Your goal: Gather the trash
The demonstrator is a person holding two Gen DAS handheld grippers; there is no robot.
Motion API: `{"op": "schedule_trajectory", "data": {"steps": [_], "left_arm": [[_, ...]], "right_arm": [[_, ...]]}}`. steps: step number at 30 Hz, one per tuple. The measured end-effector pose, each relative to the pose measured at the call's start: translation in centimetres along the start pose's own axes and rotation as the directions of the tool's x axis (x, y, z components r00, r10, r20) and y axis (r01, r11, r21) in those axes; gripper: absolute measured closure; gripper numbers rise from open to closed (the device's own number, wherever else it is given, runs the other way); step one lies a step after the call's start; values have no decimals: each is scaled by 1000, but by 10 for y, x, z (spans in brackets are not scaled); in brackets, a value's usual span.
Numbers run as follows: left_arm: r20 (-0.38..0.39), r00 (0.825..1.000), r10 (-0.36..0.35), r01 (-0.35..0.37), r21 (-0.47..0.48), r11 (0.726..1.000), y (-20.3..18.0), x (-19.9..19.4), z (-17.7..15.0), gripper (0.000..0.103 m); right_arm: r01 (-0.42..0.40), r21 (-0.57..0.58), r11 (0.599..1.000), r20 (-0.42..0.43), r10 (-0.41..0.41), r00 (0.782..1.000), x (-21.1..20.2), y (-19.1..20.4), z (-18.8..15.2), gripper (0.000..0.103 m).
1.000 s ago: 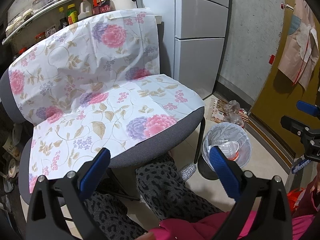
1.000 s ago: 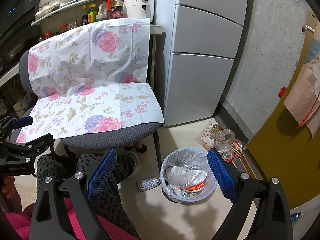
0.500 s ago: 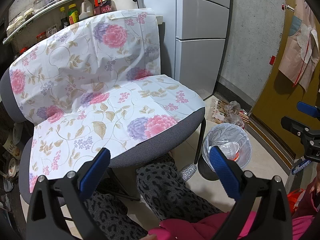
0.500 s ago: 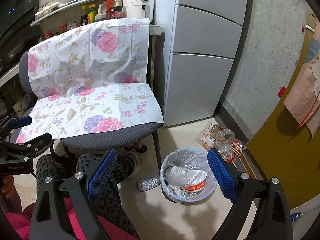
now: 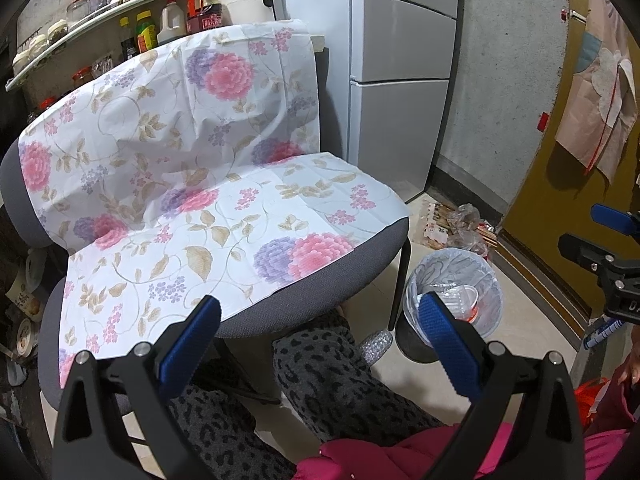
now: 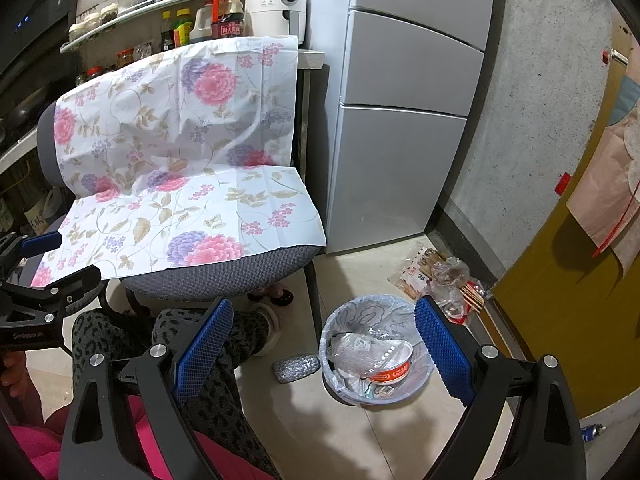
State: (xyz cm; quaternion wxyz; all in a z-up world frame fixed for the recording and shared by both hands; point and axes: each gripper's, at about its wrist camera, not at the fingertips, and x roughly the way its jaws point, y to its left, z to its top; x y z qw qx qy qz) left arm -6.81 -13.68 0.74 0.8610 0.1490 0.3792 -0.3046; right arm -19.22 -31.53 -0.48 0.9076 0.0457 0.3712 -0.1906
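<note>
Trash bin [image 6: 376, 360] stands on the floor beside the chair [image 6: 224, 276], with a red bowl [image 6: 390, 366] inside. Both the left gripper [image 5: 316, 320] and the right gripper [image 6: 320, 336] hang above with jaws wide apart, holding nothing. Farther, wrappers [image 6: 440, 276] lie near the fridge [image 6: 400, 140].

We see a grey chair [image 6: 224, 276] draped in a flowered cloth [image 6: 180, 152], standing on a pale tiled floor [image 6: 328, 432]. Just beside it is a silver fridge [image 6: 400, 120] against a bare concrete wall [image 6: 540, 100]. Behind, a shelf [image 6: 140, 8] carries bottles and jars.
</note>
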Motion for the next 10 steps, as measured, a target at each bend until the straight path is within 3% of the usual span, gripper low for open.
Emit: {"op": "schedule_trajectory", "data": {"steps": [6,10], "left_arm": [[-1,1000,-21,21,-13,1000,-1,6,1,7],[-79,997,-15,7,-94,996,28,43,-7,7]], "right_arm": [[-23,6,1000,-12,23,1000,11,1,5,11],[-74,24,997,-101,76,992,62,13,15,11]]}}
